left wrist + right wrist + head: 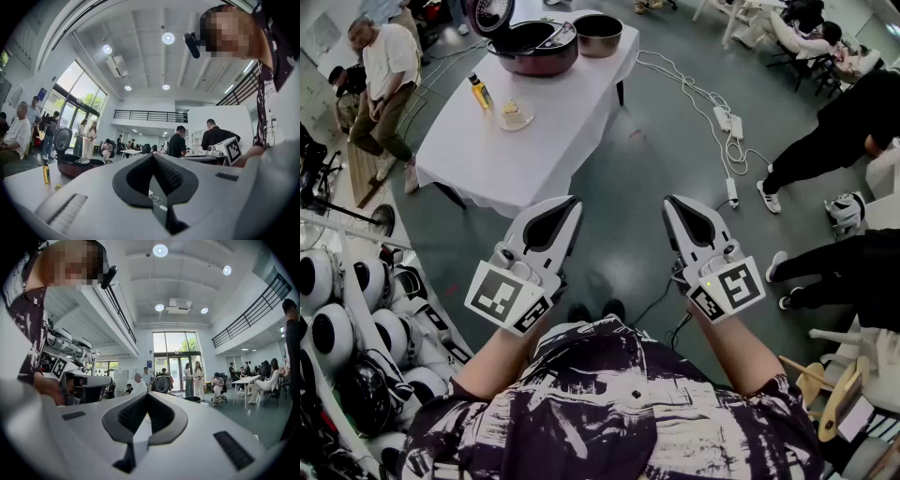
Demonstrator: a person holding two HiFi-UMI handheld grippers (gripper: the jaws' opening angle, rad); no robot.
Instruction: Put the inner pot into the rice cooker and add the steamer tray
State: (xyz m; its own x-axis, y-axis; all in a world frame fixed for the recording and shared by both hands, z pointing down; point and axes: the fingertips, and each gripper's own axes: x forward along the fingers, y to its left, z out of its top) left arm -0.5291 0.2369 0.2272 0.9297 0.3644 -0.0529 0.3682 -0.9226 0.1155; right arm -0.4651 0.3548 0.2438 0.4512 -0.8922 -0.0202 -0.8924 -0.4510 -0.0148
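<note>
Both grippers are held level and side by side over the grey floor [628,169], well apart from the desk [572,122], which lies toward 11 o'clock from them. The left gripper [572,202] has its fingers [174,178] pressed together at the tips with nothing between them. The right gripper [668,202] is the same, its fingers [136,413] closed and empty.

On the white-covered desk, the dark red rice cooker [534,45] stands at the far end with its lid [490,13] raised. The steel pot [598,35] stands outside it, just beside it at 3 o'clock. A yellow bottle [480,92] stands upright at 7 o'clock from the cooker. A small dish [516,115] sits near the bottle at 4 o'clock, and what lies in it is too small to tell. White cables [694,94] trail over the floor at 3 o'clock from the desk.
</note>
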